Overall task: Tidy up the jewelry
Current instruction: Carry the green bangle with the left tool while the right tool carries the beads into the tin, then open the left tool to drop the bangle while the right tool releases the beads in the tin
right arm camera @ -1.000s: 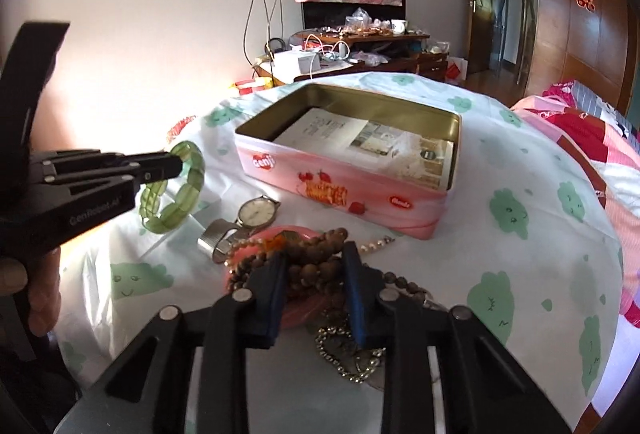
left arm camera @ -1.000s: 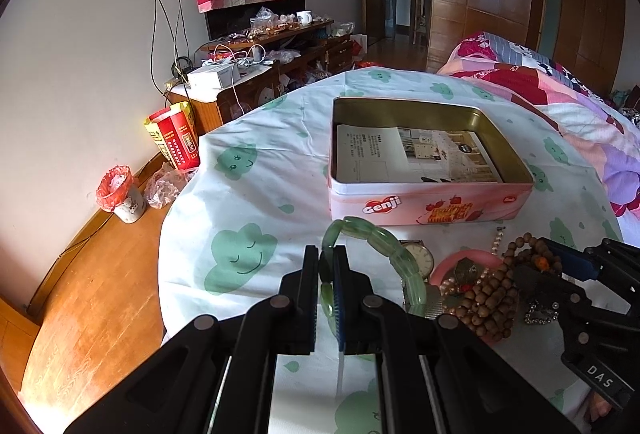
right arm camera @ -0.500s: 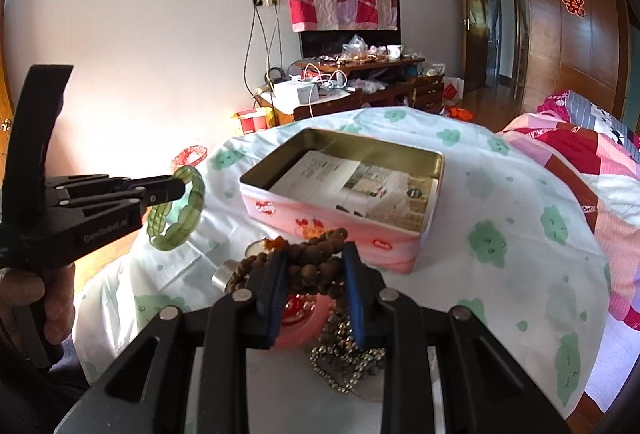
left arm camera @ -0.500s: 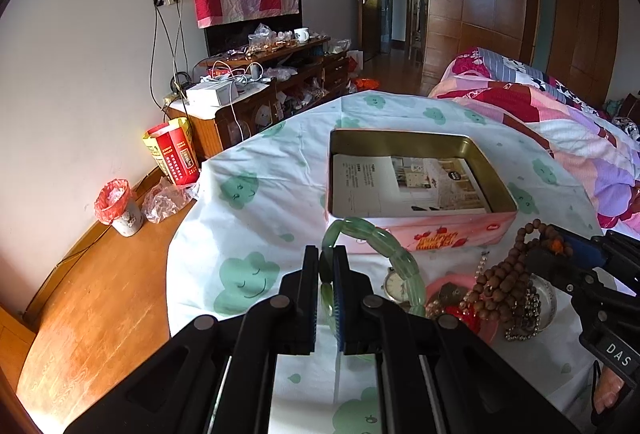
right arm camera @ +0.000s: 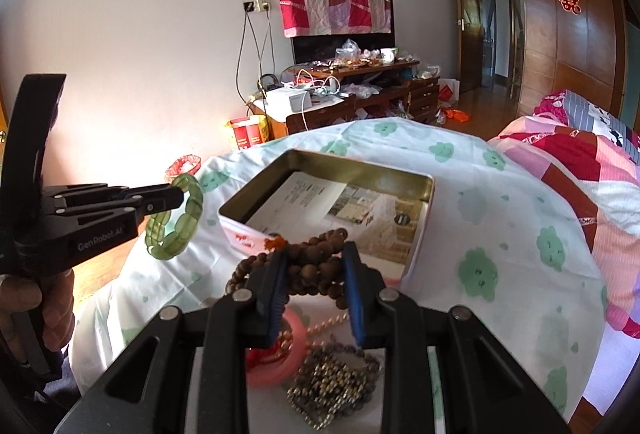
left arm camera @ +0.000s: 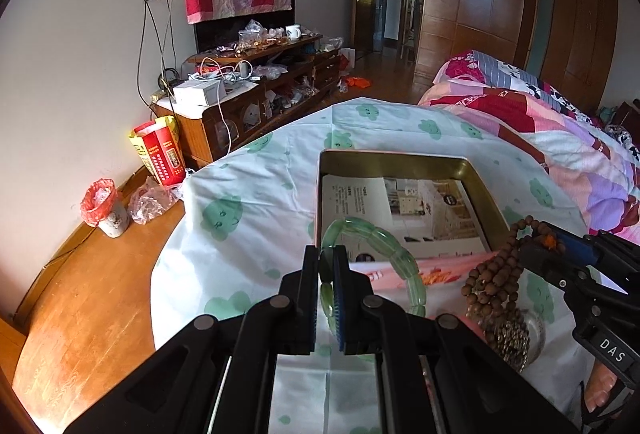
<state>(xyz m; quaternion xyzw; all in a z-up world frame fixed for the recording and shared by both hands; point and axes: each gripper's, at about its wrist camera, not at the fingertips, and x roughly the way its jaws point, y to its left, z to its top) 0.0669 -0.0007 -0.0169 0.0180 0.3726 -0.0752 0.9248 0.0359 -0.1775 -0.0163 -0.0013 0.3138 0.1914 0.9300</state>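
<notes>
My left gripper [left arm camera: 327, 254] is shut on a green jade bracelet [left arm camera: 384, 250], which hangs in the air in front of the open pink tin [left arm camera: 476, 169]. The right wrist view shows the same left gripper [right arm camera: 180, 195] and bracelet [right arm camera: 174, 224] at the left, held by a hand. My right gripper [right arm camera: 314, 256] is shut on a bunch of brown wooden beads [right arm camera: 316, 266], lifted above the table near the tin [right arm camera: 332, 163]. The beads [left arm camera: 496, 274] also dangle from the right gripper [left arm camera: 532, 242] in the left wrist view. A paper leaflet [right arm camera: 316, 205] lines the tin.
Under the right gripper lie a pink ring-shaped piece [right arm camera: 280, 358] and a metal bead chain [right arm camera: 336, 378] on the cloud-print tablecloth [right arm camera: 500, 234]. A bed with a patchwork quilt [left arm camera: 540, 121] stands at the right. A cluttered wooden cabinet [left arm camera: 260, 93] and a small bin [left arm camera: 102, 205] stand by the wall.
Both grippers have risen with their loads. The bracelet now hangs over the tin's near edge, and the wooden beads have come up off the pile on the table.
</notes>
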